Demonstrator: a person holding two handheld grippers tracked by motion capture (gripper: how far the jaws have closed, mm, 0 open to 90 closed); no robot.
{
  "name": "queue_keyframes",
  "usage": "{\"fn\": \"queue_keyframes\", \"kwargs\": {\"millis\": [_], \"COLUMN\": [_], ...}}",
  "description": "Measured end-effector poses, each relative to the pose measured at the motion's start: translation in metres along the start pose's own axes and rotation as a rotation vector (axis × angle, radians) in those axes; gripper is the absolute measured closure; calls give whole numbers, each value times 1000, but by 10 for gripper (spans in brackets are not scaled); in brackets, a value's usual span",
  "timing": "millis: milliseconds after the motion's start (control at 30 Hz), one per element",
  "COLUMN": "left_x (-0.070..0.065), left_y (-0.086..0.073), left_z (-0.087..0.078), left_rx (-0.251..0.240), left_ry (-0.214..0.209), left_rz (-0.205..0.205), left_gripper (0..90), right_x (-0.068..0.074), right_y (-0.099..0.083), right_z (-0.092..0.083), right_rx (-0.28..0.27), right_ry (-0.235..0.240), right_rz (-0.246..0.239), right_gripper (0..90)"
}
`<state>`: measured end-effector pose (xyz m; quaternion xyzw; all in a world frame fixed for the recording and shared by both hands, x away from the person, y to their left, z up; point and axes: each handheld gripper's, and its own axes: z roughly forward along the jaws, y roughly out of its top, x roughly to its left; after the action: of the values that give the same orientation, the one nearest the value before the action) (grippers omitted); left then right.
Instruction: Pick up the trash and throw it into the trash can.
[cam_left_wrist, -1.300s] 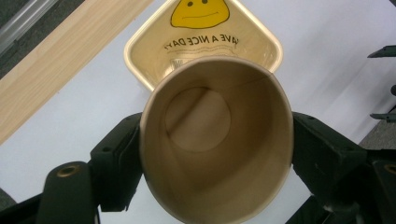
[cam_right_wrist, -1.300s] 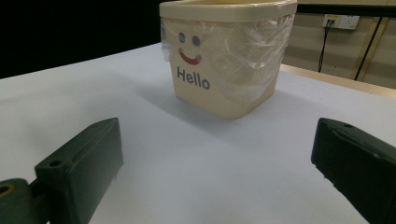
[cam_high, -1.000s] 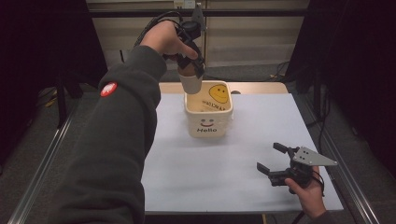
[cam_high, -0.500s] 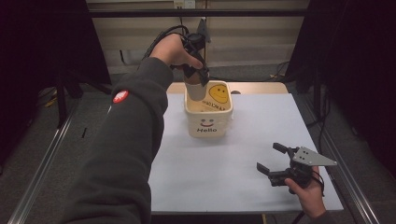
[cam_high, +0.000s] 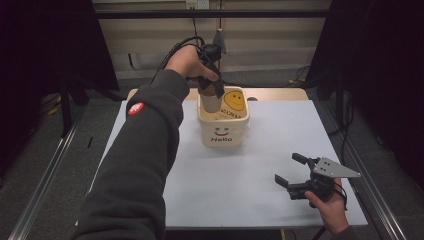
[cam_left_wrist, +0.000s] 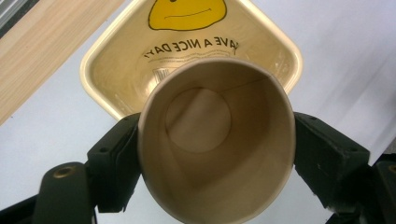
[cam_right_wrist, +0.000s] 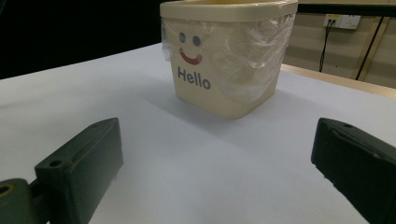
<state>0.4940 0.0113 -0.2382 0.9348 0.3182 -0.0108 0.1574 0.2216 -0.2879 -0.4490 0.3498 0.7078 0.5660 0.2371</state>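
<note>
Paper cup (cam_left_wrist: 215, 140) clamped between black tongs (cam_left_wrist: 212, 158), mouth up, above cream smiley bin (cam_left_wrist: 116, 60).

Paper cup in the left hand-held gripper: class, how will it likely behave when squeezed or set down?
The paper cup looks thin-walled and empty, so probably light and easily crushed. Its rim already seems squeezed slightly oval between the jaws. Being tall and narrow, it may tip easily.

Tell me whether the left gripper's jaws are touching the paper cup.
Touching. The left gripper view shows the left gripper with both black jaws pressed against the sides of the paper cup.
</note>
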Motion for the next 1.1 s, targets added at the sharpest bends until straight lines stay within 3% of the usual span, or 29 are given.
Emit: {"fn": "queue_keyframes", "kwargs": {"millis": [133,333,367,400,533,633,1100], "left_x": [2,1,1,0,-1,0,-1], "left_y": [0,0,0,0,-1,-3,-14], "left_z": [1,1,-1,-1,-8,-18,-70], "left_rx": [3,-22,-21,-33,-36,-17,-68], "left_ry": [3,0,1,-2,-1,0,37], "left_rz": [15,-6,15,-8,-14,2,-36], "left_gripper": [213,180,179,175,175,177,176], "right_x": [0,0,0,0,0,0,0], "right_y": [0,0,0,0,0,0,0], "right_z": [0,0,0,0,0,0,0], "right_rx": [-2,-4,-2,-2,-4,-7,-3], "right_ry": [-1,-1,1,0,0,0,1], "right_rz": [2,2,-1,-2,3,-1,-5], "right_gripper": [15,15,15,15,15,15,16]}}
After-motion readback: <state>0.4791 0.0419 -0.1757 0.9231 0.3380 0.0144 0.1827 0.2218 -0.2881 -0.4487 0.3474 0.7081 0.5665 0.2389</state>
